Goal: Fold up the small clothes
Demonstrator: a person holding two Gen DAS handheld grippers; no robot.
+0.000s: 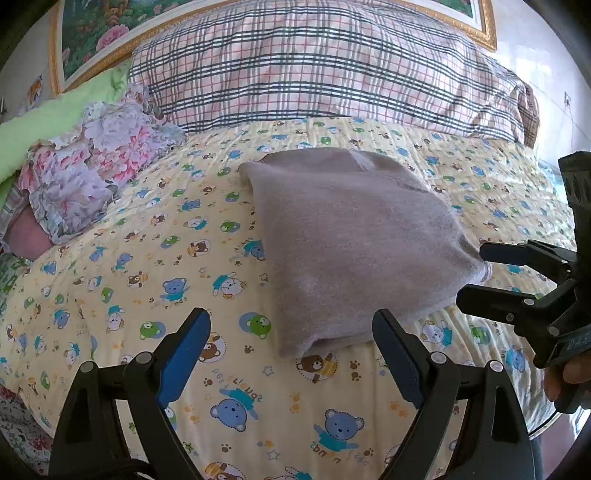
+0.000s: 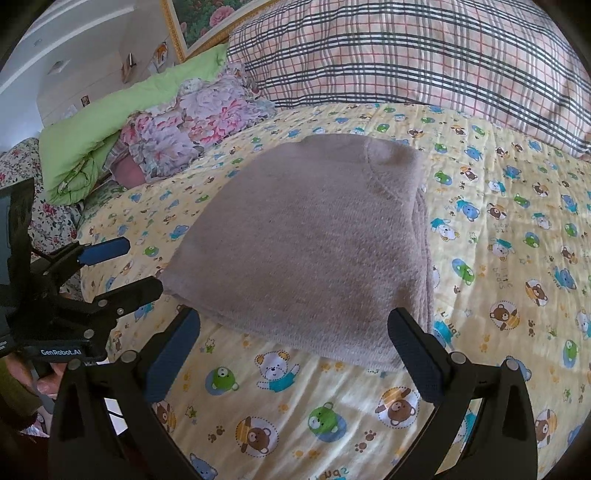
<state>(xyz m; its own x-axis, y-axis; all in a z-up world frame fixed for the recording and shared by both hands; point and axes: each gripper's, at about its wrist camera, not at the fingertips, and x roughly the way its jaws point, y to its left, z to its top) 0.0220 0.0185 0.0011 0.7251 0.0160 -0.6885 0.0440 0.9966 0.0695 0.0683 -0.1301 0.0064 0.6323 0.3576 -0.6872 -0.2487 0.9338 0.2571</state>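
Where the yellow bedspread (image 1: 155,236) printed with cartoon bears covers the bed, a folded grey garment (image 1: 351,243) lies flat near its middle, with a large plaid pillow (image 1: 325,70) behind it. To the left sit a heap of floral cloth (image 1: 92,166) and a green quilt (image 2: 110,129), and a gold-framed flower painting (image 1: 96,33) hangs on the wall (only its lower part shows). The left gripper (image 1: 291,354) hovers at the garment's near edge with its jaws spread and nothing between them. The right gripper (image 2: 295,354) is likewise spread wide and empty, just short of the garment.
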